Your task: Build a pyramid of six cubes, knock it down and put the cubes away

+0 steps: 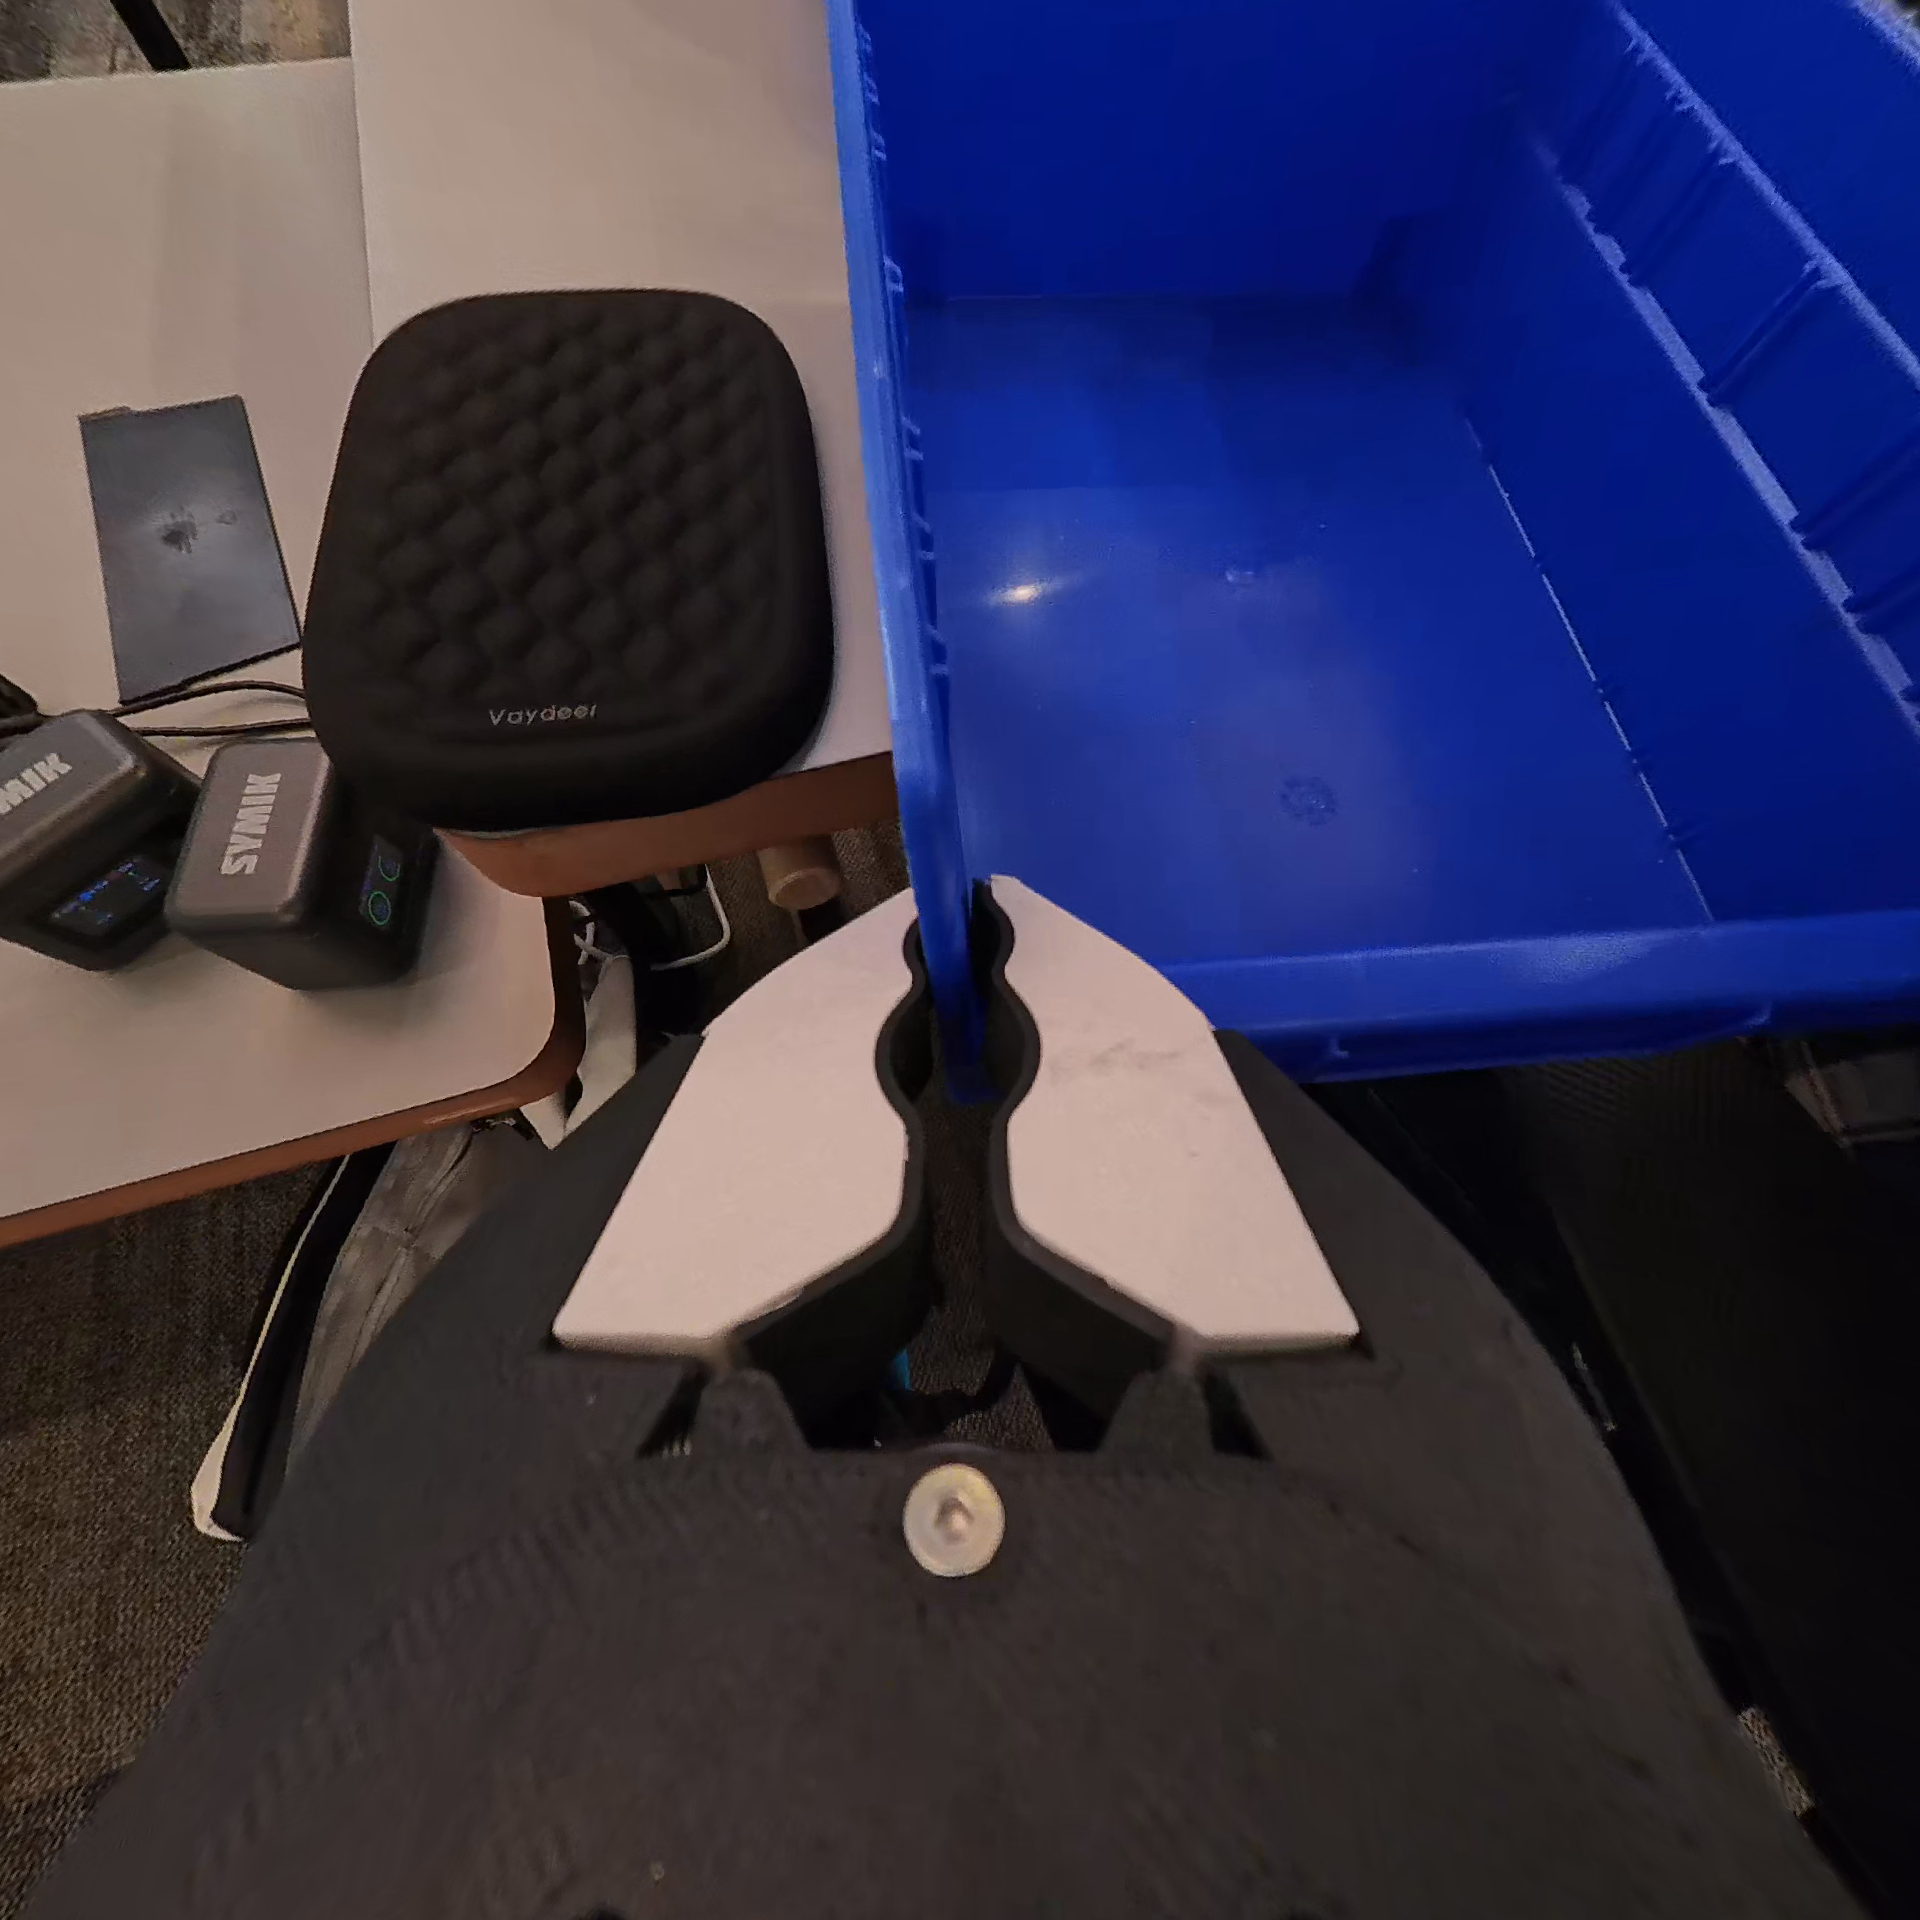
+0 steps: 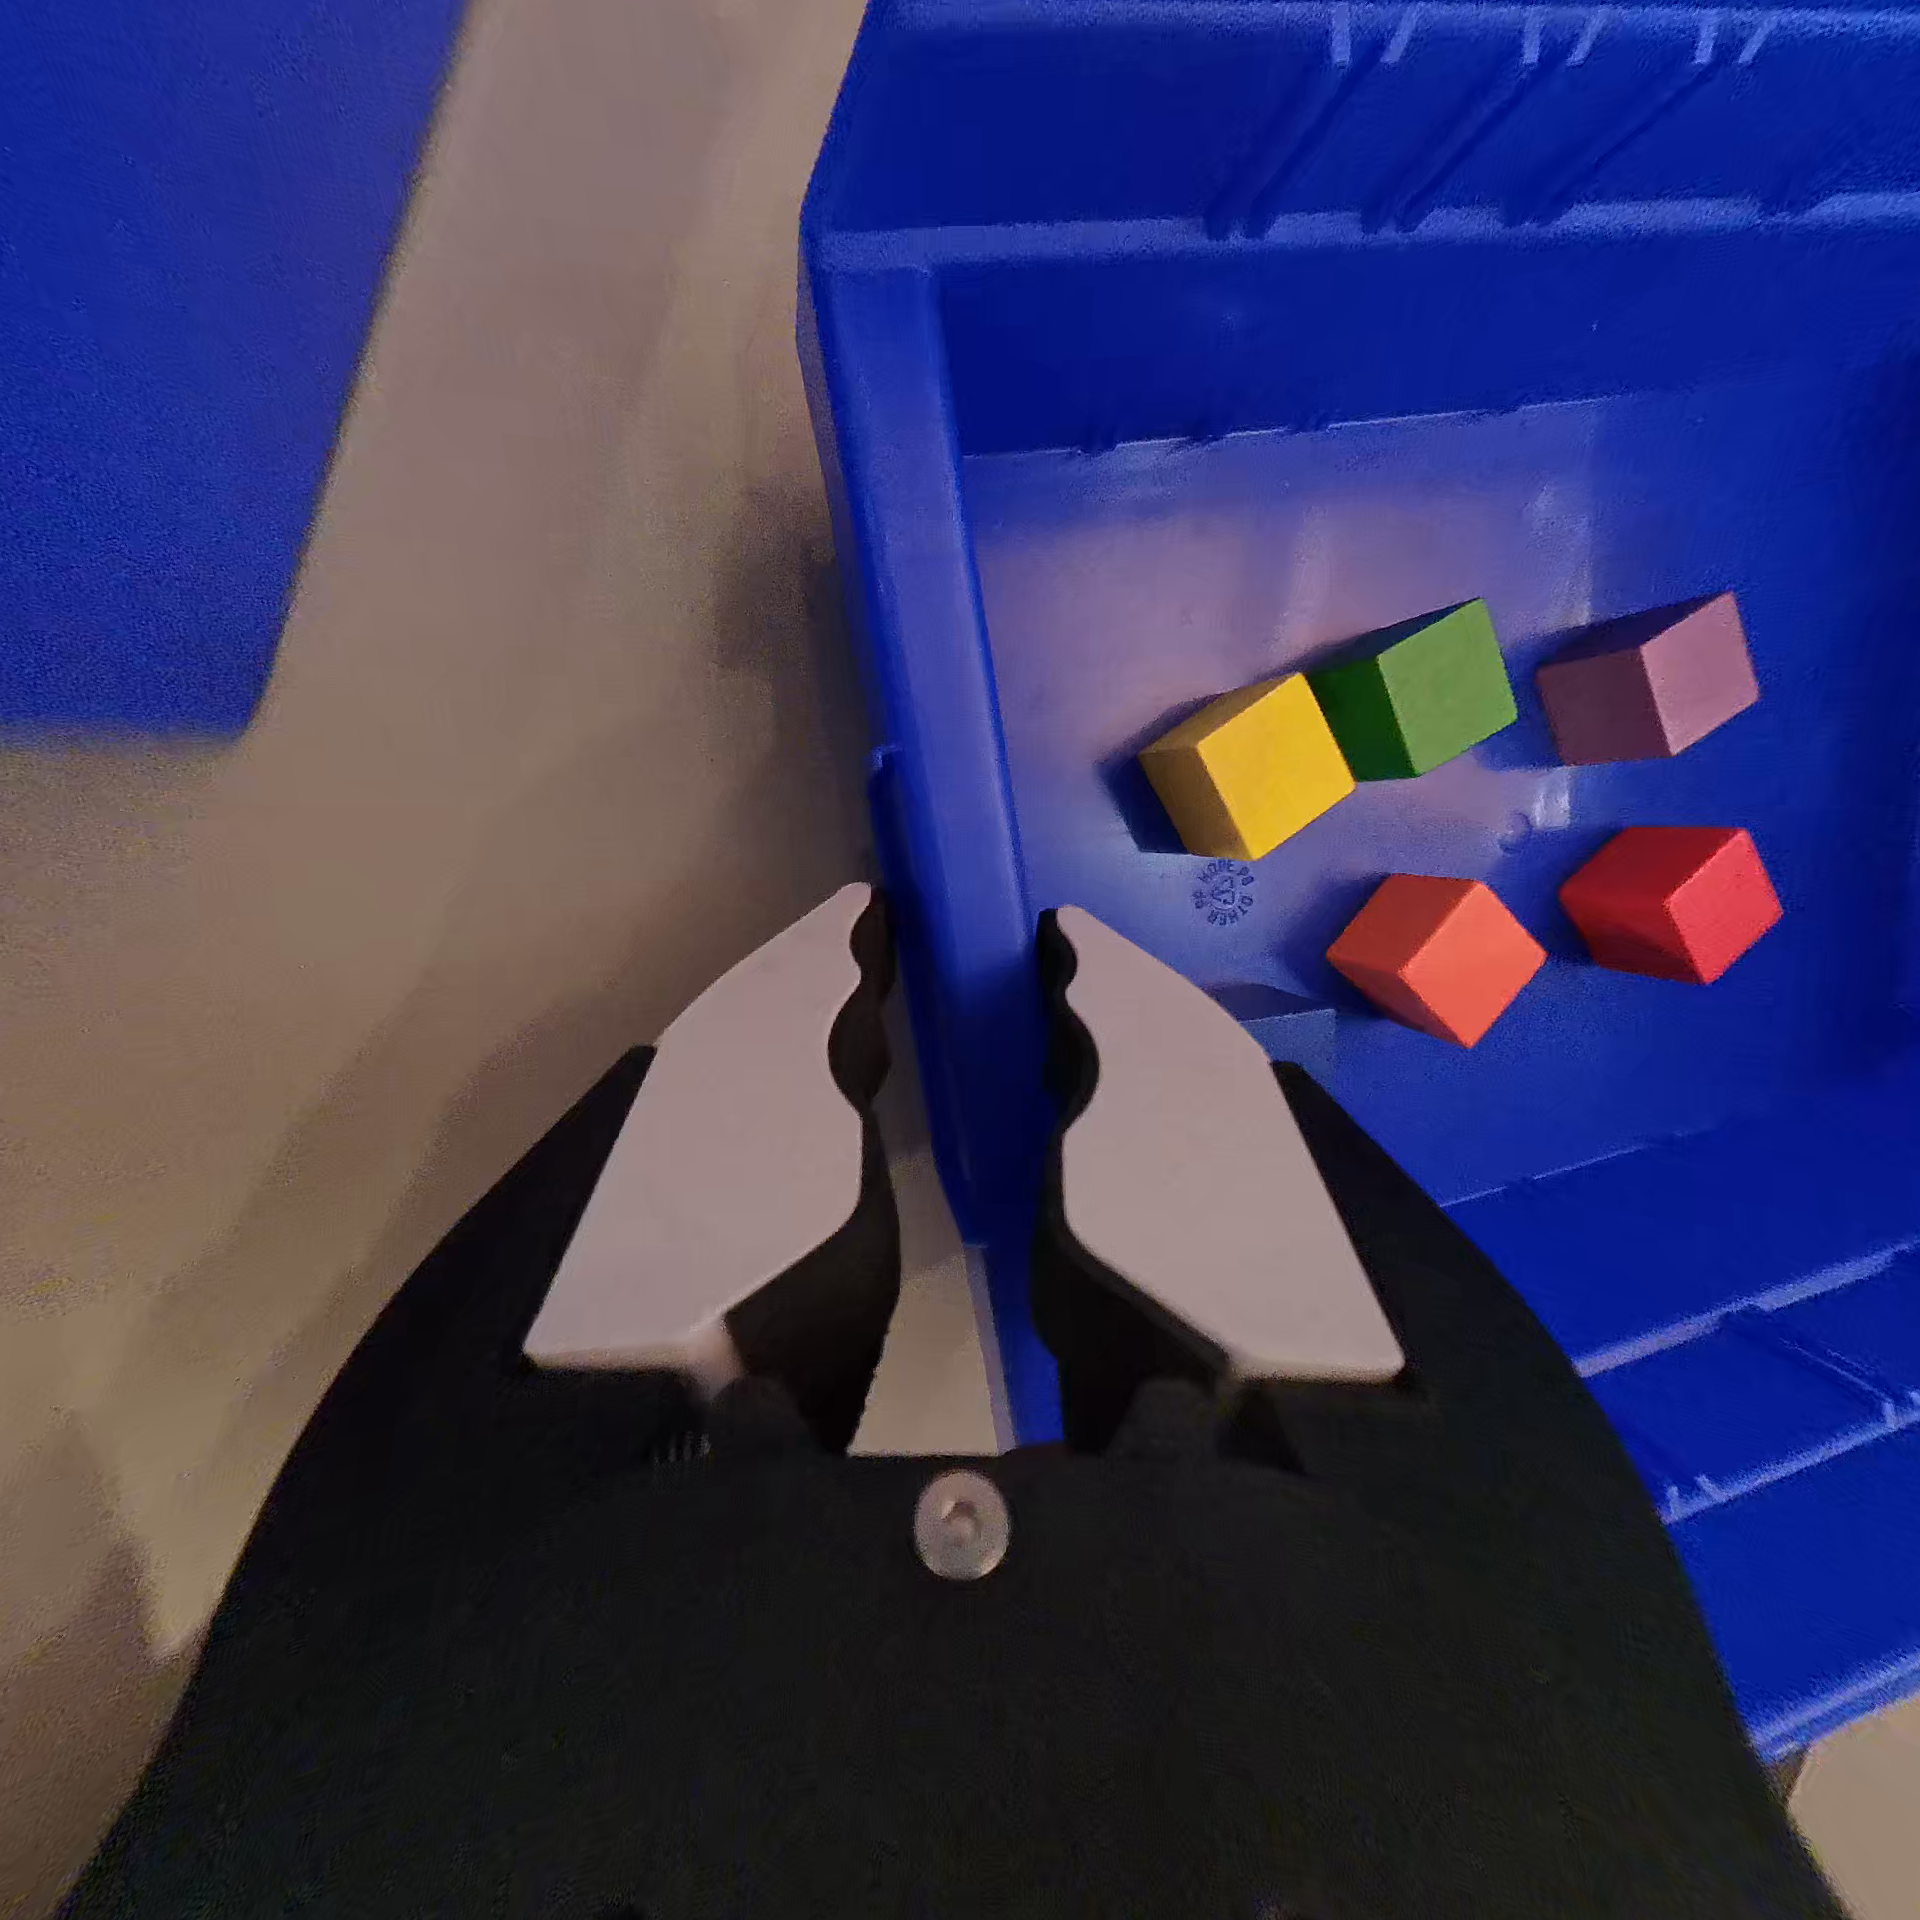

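The empty blue bin, its wall clamped in the left gripper, hangs past the table edge; a slip would drop it. The right gripper closes on the second bin; inside, beside that wall, lie the cubes. Tilting would spill them.

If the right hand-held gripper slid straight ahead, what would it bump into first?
Probably the blue bin's wall. That wall already stands between the right hand-held gripper's fingertips and runs on ahead, so the gripper would slide along it rather than reach the cubes inside. How deep it sits is unclear.
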{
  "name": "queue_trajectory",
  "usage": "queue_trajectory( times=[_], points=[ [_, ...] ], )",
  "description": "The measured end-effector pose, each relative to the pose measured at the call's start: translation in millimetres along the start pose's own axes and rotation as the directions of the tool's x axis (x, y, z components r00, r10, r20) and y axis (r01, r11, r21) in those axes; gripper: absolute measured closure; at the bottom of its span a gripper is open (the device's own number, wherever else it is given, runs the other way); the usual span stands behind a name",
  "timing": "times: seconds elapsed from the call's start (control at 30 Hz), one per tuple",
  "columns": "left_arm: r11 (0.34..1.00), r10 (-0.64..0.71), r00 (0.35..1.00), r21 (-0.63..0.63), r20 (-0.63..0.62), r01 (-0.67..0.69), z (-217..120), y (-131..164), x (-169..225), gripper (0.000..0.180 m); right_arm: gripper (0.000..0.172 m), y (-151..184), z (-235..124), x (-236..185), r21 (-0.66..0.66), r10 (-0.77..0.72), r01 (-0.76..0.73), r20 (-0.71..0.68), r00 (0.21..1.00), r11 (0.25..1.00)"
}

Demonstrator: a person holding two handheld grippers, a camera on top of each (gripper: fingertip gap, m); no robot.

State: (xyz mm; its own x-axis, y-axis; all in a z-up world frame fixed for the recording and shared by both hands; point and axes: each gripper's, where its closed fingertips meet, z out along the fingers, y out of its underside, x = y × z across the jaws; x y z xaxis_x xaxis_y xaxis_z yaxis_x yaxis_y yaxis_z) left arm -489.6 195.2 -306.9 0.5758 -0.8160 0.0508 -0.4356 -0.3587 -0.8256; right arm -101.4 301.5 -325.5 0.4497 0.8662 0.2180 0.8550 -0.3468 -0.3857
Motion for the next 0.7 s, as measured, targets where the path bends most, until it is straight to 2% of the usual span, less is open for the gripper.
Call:
queue_trajectory(
  times=[0.2, 0.33, 0.47, 0.5, 0.57, 0.7],
  points=[
    [1.000, -0.007, 1.000, -0.005, -0.008, 0.007, 13, -7, 10, 0.176, 0.145, -57, 40, 59, -0.046, 0.233, -0.238, -0.097, 0.968, 0.970],
    [1.000, -0.007, 1.000, -0.009, -0.018, 0.007, 25, -15, 18, 0.175, 0.145, -81, 58, 88, -0.050, 0.308, -0.317, -0.134, 0.942, 0.947],
    [1.000, -0.004, 1.000, -0.021, -0.023, 0.003, 34, -20, 27, 0.175, 0.145, -87, 62, 99, -0.059, 0.321, -0.333, -0.152, 0.935, 0.941],
    [1.000, -0.005, 1.000, -0.023, -0.020, 0.005, 35, -22, 29, 0.175, 0.140, -89, 58, 95, -0.051, 0.312, -0.322, -0.140, 0.940, 0.946],
    [1.000, -0.012, 1.000, -0.025, -0.024, 0.012, 39, -23, 34, 0.175, 0.113, -99, 33, 86, 0.040, 0.314, -0.312, -0.131, 0.940, 0.949],
    [0.999, -0.007, 0.999, -0.032, -0.040, 0.006, 51, -31, 48, 0.175, 0.115, -89, -56, 57, 0.176, 0.263, -0.236, -0.151, 0.953, 0.956]
  ],
)
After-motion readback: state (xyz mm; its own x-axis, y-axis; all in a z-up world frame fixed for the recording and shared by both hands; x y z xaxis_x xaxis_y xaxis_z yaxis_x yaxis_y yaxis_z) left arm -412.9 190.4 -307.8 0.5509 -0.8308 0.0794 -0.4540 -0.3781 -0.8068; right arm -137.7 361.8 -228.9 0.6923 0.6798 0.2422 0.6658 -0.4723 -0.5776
